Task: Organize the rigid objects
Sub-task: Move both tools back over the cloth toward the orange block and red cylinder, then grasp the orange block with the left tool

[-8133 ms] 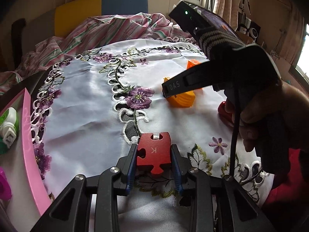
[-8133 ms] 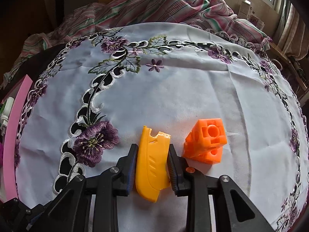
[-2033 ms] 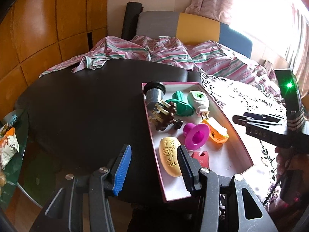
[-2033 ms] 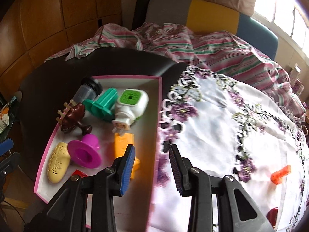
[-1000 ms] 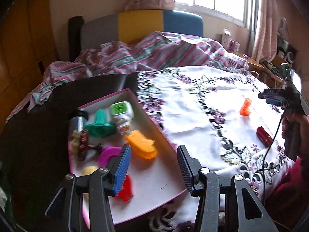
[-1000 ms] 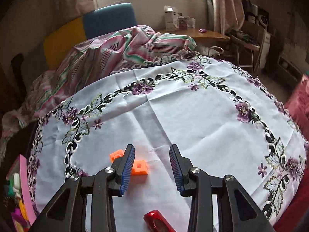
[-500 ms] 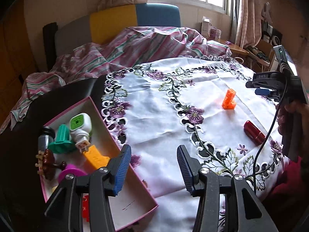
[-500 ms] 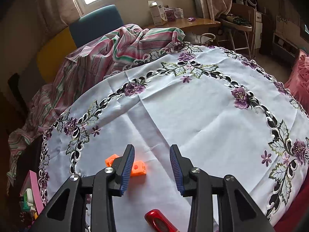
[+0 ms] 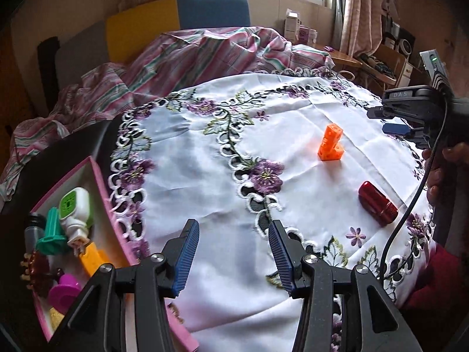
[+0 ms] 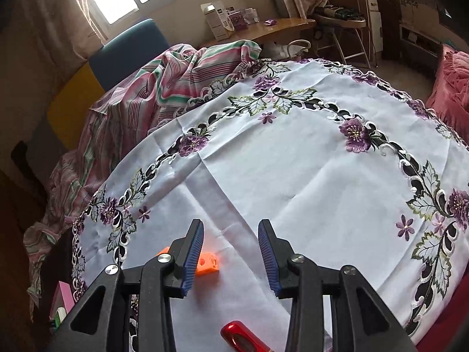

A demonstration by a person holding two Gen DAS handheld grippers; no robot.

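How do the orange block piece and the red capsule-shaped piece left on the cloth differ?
The orange block piece is boxy with holes in its faces; the red capsule-shaped piece is smooth, glossy and rounded. The orange one stands up from the cloth; the red one lies flat on its side. The orange one sits farther from the left gripper. Both rest loose on the embroidered tablecloth, outside the pink tray.

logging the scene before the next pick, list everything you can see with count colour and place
orange block: 1, orange, on the tablecloth, mid right
red case: 1, dark red, on the cloth nearer than the block
pink tray: 1, pink rim, table's left edge
plug-in device: 1, white and green, in tray
green piece: 1, teal, in tray
orange tool: 1, in tray
magenta piece: 1, in tray
tablecloth: 1, white, purple flowers
striped fabric: 1, pink and green, behind the table
left gripper: jaws open, empty
right gripper: jaws open, empty
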